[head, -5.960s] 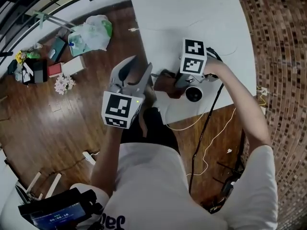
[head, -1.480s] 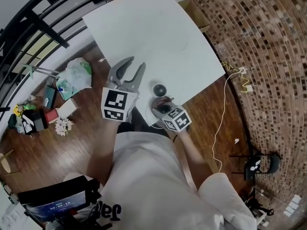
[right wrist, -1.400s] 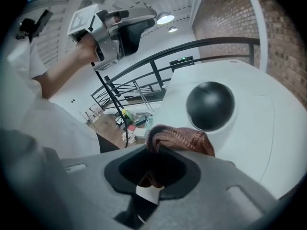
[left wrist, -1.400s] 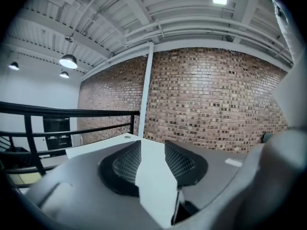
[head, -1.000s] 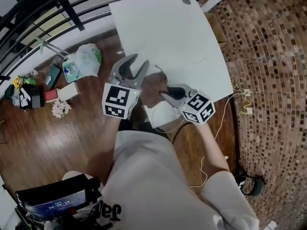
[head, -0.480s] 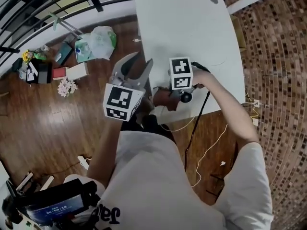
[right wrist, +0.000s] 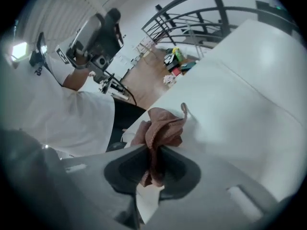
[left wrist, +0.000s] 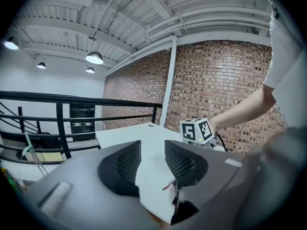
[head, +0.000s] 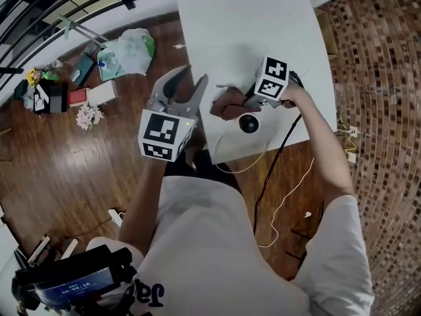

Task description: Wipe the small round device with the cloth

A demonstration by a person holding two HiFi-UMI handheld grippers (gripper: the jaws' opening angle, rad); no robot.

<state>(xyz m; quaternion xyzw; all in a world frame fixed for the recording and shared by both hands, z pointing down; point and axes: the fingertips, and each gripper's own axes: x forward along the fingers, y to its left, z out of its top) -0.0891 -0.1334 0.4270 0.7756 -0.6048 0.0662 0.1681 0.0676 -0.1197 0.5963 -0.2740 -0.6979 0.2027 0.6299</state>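
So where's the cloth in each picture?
Head view: the cloth is near the middle, on the table, just beside the round device.
Left gripper view: maybe the reddish sliver low in the middle, past the open jaws; too small to be sure.
Right gripper view: in the centre, bunched up and pinched in the right gripper's jaws.
Shared landmark: the white table shows in all three views.

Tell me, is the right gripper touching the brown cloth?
Touching. The right gripper view shows the right gripper with its jaws pinched shut on the cloth, which bunches out beyond them.
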